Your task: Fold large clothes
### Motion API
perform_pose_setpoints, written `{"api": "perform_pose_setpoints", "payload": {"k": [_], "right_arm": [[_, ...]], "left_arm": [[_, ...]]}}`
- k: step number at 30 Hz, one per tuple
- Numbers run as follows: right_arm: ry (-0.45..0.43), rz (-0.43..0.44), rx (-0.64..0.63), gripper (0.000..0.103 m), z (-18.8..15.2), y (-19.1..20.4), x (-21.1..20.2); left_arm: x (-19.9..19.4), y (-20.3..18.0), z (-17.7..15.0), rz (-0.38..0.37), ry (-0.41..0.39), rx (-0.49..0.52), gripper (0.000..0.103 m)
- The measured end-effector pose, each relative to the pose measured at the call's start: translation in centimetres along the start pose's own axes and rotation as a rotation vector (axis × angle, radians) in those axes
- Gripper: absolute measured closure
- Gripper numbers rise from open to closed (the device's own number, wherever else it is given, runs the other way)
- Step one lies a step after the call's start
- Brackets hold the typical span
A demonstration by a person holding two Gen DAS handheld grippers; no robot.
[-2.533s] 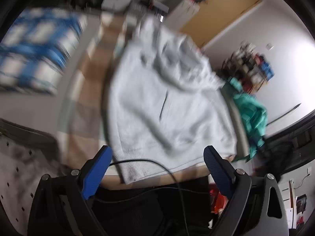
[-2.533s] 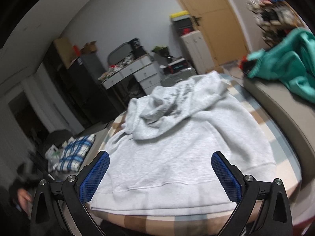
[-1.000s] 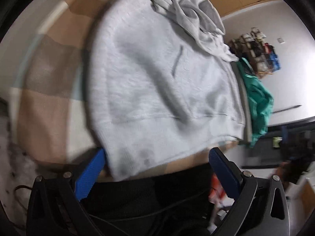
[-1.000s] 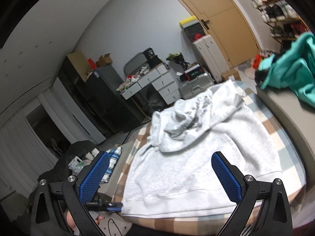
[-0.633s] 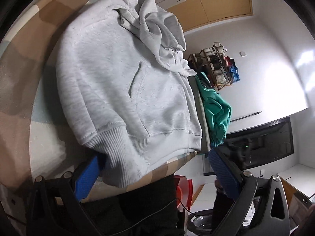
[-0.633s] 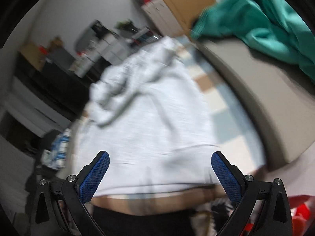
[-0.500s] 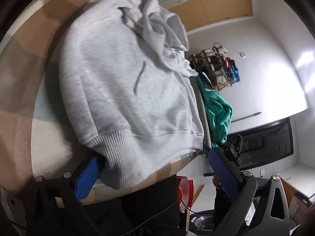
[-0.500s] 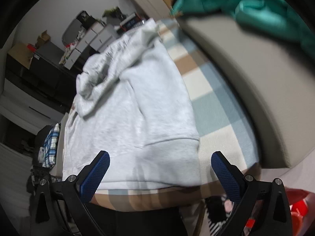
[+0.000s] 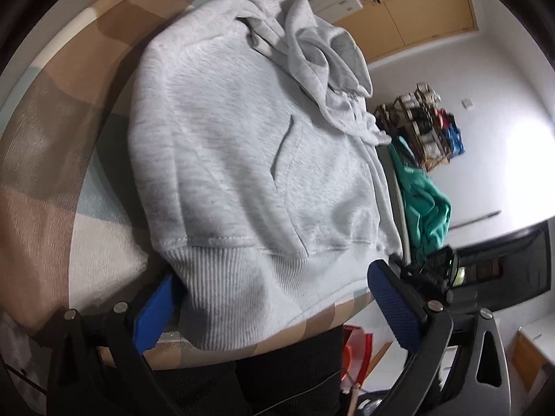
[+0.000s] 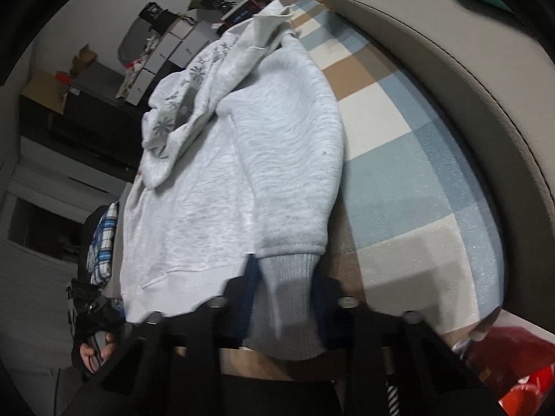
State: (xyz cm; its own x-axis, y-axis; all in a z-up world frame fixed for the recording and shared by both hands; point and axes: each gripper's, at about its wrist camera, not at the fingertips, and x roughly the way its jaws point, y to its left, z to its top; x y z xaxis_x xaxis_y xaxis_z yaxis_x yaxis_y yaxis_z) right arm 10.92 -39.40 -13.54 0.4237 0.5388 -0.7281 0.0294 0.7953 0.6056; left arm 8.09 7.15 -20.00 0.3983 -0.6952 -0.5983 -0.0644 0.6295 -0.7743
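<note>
Grey hoodie [image 9: 242,145] lies flat on the checked bed [image 10: 409,159], hem at the near edge. The right tool [image 10: 284,298] has clamped its near right hem corner; the left tool [image 9: 270,312], jaws spread, straddles the left corner, probably ready to lift together.

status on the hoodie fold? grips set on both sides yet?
Done: the grey hoodie lies spread front-up on the checked mat, hood bunched at the far end. In hand: the right gripper is shut on the ribbed hem at its corner; the left gripper is open, straddling the hem at the other corner, not yet pinched. Left: close the left and make every fold; none is visible.
</note>
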Motion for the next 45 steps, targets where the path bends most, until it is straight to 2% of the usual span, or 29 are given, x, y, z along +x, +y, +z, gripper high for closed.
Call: {"api": "perform_pose_setpoints", "payload": {"k": [2, 4, 5, 7, 8, 13, 15, 17, 18, 19, 21, 24, 27, 29, 31, 33, 34, 35, 37, 39, 41, 43, 44, 45], "right_arm": [[-0.02, 0.038, -0.008, 0.091, -0.3, 0.2, -0.5], [-0.041, 0.112, -0.003, 0.092, -0.4, 0.2, -0.9], [-0.053, 0.16, 0.007, 0.092, -0.4, 0.2, -1.1], [-0.055, 0.259, 0.018, 0.092, 0.0, 0.5, -0.9], [-0.047, 0.277, 0.01, 0.09, 0.2, 0.9, -0.7], [0.0, 0.226, 0.002, 0.079, 0.6, 1.6, 0.9], [0.008, 0.177, -0.009, 0.069, 0.6, 1.7, 1.1], [0.023, 0.133, -0.024, 0.059, 0.7, 1.9, 1.3], [0.032, 0.124, -0.028, 0.056, 0.8, 1.9, 1.5], [0.039, 0.122, -0.032, 0.056, 0.9, 2.1, 1.7], [0.045, 0.125, -0.039, 0.056, 1.2, 2.3, 2.1], [0.04, 0.14, -0.055, 0.056, 1.5, 2.9, 2.2], [0.025, 0.179, -0.049, 0.056, 1.5, 3.0, 2.1], [0.022, 0.186, -0.051, 0.056, 1.4, 3.0, 2.0], [0.017, 0.191, -0.058, 0.056, 1.3, 3.1, 1.9], [0.014, 0.192, -0.062, 0.056, 1.3, 3.2, 2.0], [0.015, 0.192, -0.06, 0.056, 1.3, 3.2, 2.1], [0.015, 0.195, -0.055, 0.056, 1.4, 3.1, 2.1], [0.014, 0.199, -0.042, 0.058, 1.4, 3.0, 2.2], [0.015, 0.177, -0.034, 0.073, 1.3, 2.7, 2.3], [0.008, 0.176, -0.028, 0.077, 1.3, 2.4, 2.2], [0.0, 0.173, -0.025, 0.083, 1.3, 2.2, 2.0], [-0.004, 0.173, -0.022, 0.085, 1.3, 2.1, 1.9], [-0.008, 0.178, -0.021, 0.087, 1.3, 2.1, 1.7]], "left_arm": [[-0.6, 0.9, -0.1, 0.008, -0.011, -0.057, 0.025], [-1.0, 1.7, -0.1, 0.044, 0.0, -0.078, 0.057], [-1.2, 2.0, -0.2, 0.055, 0.011, -0.062, 0.061], [-1.3, 2.4, -0.3, 0.067, 0.015, -0.048, 0.076], [-1.4, 2.7, -0.3, 0.053, 0.019, -0.052, 0.076], [-1.3, 2.5, -0.6, 0.02, 0.01, -0.036, 0.076], [-1.1, 2.1, -0.6, 0.004, 0.015, -0.015, 0.075], [-1.2, 1.7, -0.2, -0.014, 0.01, 0.0, 0.067], [-1.2, 1.5, -0.1, -0.032, 0.01, 0.007, 0.059], [-1.3, 1.2, 0.1, -0.048, 0.01, 0.021, 0.052], [-1.3, 0.6, 0.6, -0.057, 0.002, 0.061, 0.048], [-1.5, 0.2, 1.2, -0.02, -0.041, 0.111, 0.046], [-2.0, 0.8, 1.5, 0.018, -0.068, 0.107, 0.046], [-2.4, 1.1, 1.5, 0.004, -0.08, 0.125, 0.044], [-2.6, 1.6, 1.6, -0.001, -0.108, 0.139, 0.035], [-2.3, 2.1, 2.0, -0.075, -0.094, 0.108, 0.031], [-2.1, 2.3, 2.1, -0.097, -0.086, 0.092, 0.031], [-2.0, 2.1, 2.2, -0.083, -0.087, 0.088, 0.031], [-1.6, 1.2, 2.1, -0.02, -0.077, 0.14, 0.031], [-1.4, 0.4, 1.7, 0.03, -0.082, 0.185, 0.032], [-1.0, 0.4, 1.5, 0.076, -0.071, 0.195, 0.04], [-0.9, 1.4, 1.4, 0.094, -0.084, 0.164, 0.069], [-1.0, 2.1, 1.3, 0.073, -0.09, 0.144, 0.069], [-1.1, 2.5, 1.3, 0.057, -0.084, 0.132, 0.073]]}}
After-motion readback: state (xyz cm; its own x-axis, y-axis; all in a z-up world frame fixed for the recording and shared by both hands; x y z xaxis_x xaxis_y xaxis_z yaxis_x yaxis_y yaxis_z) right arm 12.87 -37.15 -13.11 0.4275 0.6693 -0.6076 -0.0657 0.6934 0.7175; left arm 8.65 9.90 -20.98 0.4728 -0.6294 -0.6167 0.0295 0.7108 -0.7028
